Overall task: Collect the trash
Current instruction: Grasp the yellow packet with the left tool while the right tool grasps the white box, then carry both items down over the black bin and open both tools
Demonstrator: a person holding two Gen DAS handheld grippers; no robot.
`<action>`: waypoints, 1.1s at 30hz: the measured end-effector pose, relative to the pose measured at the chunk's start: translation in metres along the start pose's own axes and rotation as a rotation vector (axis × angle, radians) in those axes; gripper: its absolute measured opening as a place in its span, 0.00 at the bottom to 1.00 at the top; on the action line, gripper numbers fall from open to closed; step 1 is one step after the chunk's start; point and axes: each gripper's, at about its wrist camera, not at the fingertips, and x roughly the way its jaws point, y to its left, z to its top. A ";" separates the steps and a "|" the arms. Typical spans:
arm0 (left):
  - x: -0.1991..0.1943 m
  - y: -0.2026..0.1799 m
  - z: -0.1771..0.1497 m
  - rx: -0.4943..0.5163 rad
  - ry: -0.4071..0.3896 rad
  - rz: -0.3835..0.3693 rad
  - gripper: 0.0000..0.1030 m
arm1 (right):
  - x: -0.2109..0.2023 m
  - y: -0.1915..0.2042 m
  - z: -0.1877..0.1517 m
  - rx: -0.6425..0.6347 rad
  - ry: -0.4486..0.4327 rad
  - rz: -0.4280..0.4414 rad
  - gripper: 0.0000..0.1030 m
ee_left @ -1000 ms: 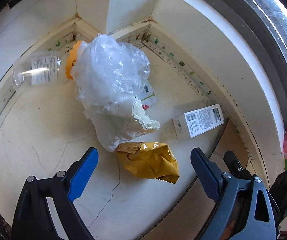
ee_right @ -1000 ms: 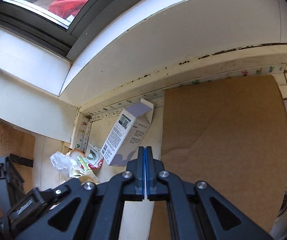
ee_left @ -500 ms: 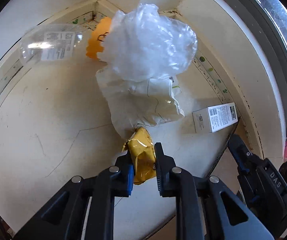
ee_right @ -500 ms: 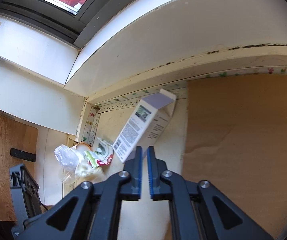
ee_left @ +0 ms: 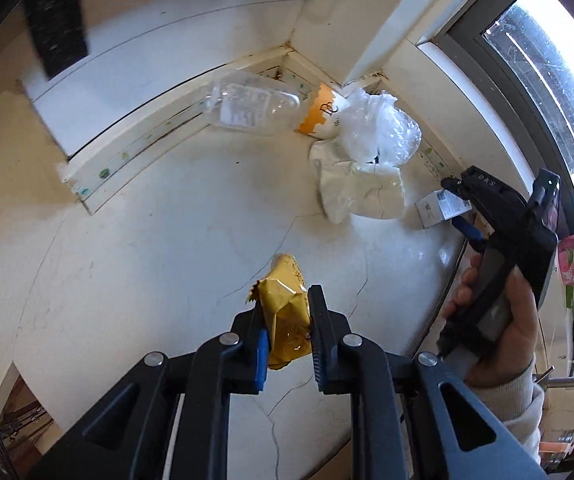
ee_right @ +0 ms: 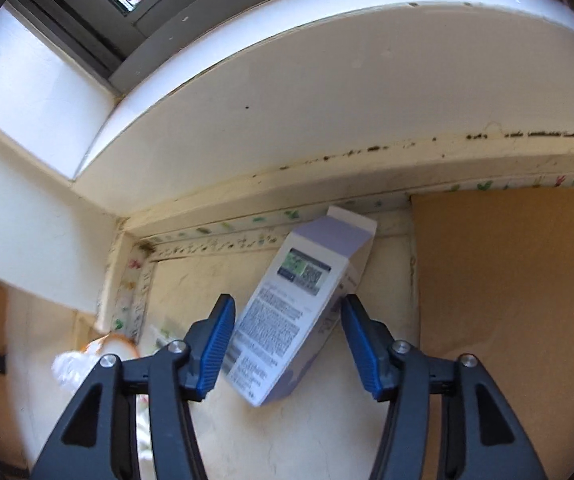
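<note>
Left gripper (ee_left: 287,334): clamped on the yellow snack wrapper (ee_left: 287,322), held just above the cream floor (ee_left: 147,260).
Right gripper (ee_right: 285,338): jaws have just been opening; they stand apart on either side of the white carton (ee_right: 299,316), pads not pressing it.
Carton: lies tilted on the floor near the skirting, beside the brown cardboard sheet (ee_right: 507,280).
Remaining trash: clear bottle (ee_left: 253,106), orange-rimmed cup (ee_left: 321,114), crumpled plastic bag (ee_left: 379,132) and white paper (ee_left: 357,196) heaped in the corner.
Right hand (ee_left: 507,320): grips the handle.

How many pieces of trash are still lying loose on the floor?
5: clear bottle, orange-white cup, plastic bag, white wrapper in the corner; small box by the sill. More may hide underneath.
</note>
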 end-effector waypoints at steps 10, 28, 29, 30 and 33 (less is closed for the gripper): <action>-0.032 0.060 -0.033 -0.053 -0.027 0.020 0.15 | 0.004 0.024 -0.012 -0.091 0.005 -0.165 0.33; -0.160 0.123 -0.117 0.114 -0.170 -0.092 0.15 | -0.193 -0.012 -0.136 -0.049 -0.020 0.406 0.34; -0.166 0.128 -0.124 0.132 -0.175 -0.101 0.15 | -0.207 -0.010 -0.154 -0.056 -0.028 0.423 0.34; -0.173 0.135 -0.132 0.150 -0.179 -0.111 0.15 | -0.218 -0.005 -0.165 -0.062 -0.036 0.435 0.34; -0.195 0.163 -0.160 0.204 -0.180 -0.158 0.15 | -0.256 0.005 -0.219 -0.109 -0.065 0.455 0.34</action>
